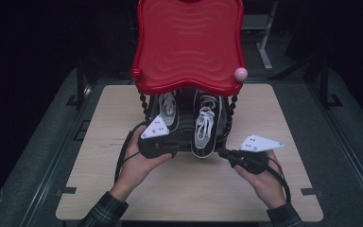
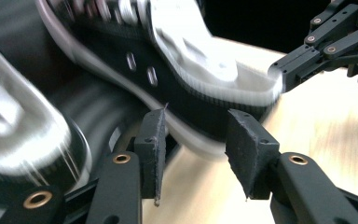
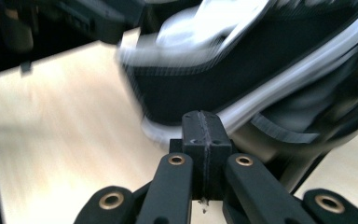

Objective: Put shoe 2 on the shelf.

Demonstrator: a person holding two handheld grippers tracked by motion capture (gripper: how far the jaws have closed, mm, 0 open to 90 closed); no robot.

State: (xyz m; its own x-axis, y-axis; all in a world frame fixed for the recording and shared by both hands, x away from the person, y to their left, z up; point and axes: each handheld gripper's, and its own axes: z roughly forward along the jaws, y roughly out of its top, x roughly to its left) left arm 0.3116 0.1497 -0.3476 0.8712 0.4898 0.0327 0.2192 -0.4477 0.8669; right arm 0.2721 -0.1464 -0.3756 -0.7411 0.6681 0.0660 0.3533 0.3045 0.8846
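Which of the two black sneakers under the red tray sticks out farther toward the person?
The black canvas sneaker with white laces on the right: its white toe juts past the rack's front edge, while the left sneaker sits farther back.

A red wavy-edged tray (image 1: 189, 45) stands raised on beaded posts above the pale wooden table (image 1: 189, 194).

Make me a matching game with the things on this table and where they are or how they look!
Things:
1. tray
2. right shoe
3. left gripper
4. right gripper

States:
A. jaws pressed together
B. red, on top of the rack
C. jaws apart, nothing between the pads
D. black with white laces, on the lower shelf

Pairs: 1-B, 2-D, 3-C, 4-A
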